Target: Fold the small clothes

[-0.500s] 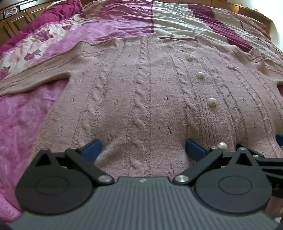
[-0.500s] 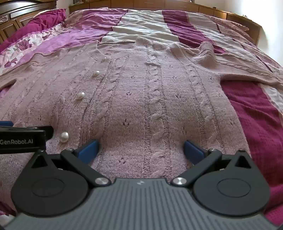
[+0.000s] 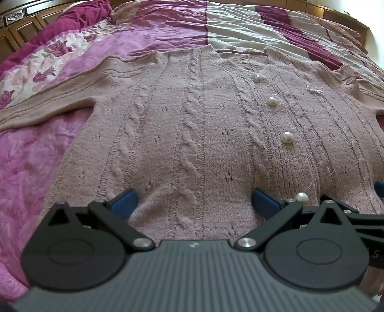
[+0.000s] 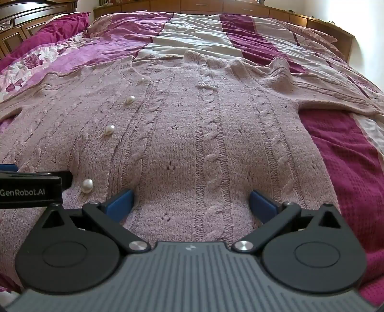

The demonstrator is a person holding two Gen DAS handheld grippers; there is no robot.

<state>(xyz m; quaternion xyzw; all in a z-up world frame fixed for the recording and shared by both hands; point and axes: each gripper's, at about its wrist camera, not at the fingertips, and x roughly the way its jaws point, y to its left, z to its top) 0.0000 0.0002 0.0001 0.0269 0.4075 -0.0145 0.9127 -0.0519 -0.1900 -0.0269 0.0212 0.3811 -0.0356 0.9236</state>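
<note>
A dusty-pink cable-knit cardigan [image 3: 192, 134] with pearl buttons [image 3: 287, 137] lies flat and spread open on the bed, sleeves out to both sides. It also fills the right wrist view [image 4: 204, 144]. My left gripper [image 3: 194, 204] is open over the left half of the hem, its blue fingertips [image 3: 124, 202] resting at the knit. My right gripper [image 4: 190, 204] is open over the right half of the hem. The left gripper's body [image 4: 31, 189] shows at the left edge of the right wrist view.
The bed is covered by a striped purple, magenta and cream quilt [image 3: 230, 31] with a rose-print panel [image 3: 43, 69] at the left. A wooden headboard [image 4: 36, 14] and low wooden cabinets [image 4: 240, 7] line the far side.
</note>
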